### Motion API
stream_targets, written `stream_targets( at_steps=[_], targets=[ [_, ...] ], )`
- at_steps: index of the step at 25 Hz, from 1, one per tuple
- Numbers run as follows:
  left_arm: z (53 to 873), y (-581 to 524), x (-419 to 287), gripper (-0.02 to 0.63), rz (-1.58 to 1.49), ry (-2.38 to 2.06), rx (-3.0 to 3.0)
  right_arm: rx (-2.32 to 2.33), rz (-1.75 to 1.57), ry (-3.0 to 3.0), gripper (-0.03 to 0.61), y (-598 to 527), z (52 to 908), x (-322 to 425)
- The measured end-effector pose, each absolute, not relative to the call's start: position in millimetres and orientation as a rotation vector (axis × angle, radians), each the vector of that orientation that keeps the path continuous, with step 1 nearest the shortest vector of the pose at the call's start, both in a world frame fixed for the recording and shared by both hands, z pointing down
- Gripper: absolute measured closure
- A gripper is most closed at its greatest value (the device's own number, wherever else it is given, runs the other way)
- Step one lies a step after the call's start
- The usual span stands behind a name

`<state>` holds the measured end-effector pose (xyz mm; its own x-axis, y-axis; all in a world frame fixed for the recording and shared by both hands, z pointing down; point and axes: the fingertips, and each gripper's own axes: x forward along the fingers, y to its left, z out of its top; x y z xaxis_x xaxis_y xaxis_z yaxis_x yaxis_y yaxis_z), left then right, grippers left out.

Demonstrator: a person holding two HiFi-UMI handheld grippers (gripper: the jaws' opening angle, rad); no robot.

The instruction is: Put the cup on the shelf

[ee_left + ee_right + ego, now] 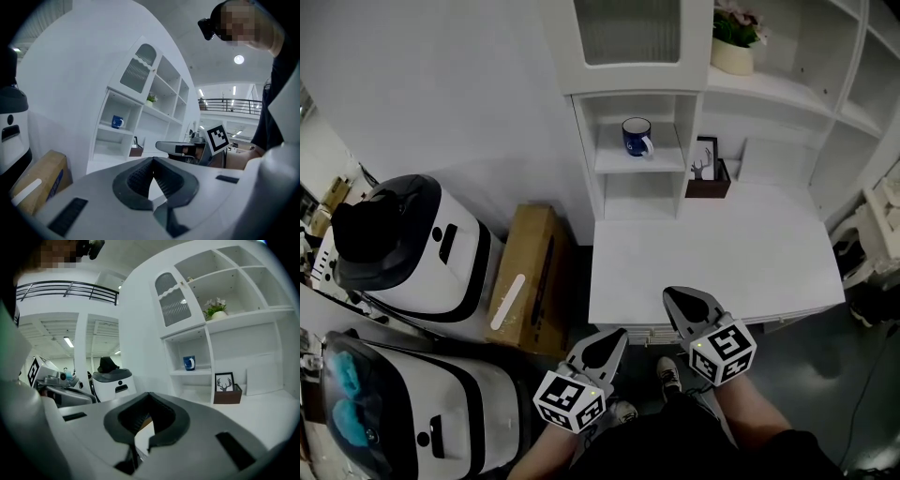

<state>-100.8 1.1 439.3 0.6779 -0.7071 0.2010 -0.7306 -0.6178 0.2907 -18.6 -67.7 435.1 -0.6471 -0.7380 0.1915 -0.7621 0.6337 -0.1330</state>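
Sitting on shelf [667, 162]: blue cup [636, 136]

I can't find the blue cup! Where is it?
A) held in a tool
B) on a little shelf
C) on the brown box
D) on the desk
B: the blue cup stands on the small shelf, above the desk.

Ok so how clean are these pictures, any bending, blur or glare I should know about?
Head view: even light, sharp, cup clear, shelf edges lean slightly. Left gripper view: strong fisheye, dark round corners, ceiling lamp blown out. Right gripper view: same fisheye, shelf lines curve, near fingers soft.
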Motion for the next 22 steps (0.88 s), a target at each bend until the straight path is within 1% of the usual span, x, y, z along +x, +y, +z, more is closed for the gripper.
stream_targets(
  at_steps=[12,22],
  targets=[
    [449,47,-103,0.608,0.099,-1.038,2.572,1.306,0.341,-2.693,0.574,-8,448,-26],
    [450,68,-114,0.608,0.096,-1.017,2.585,1.333,0.347,-2.690,0.575,17,449,-37]
  ],
)
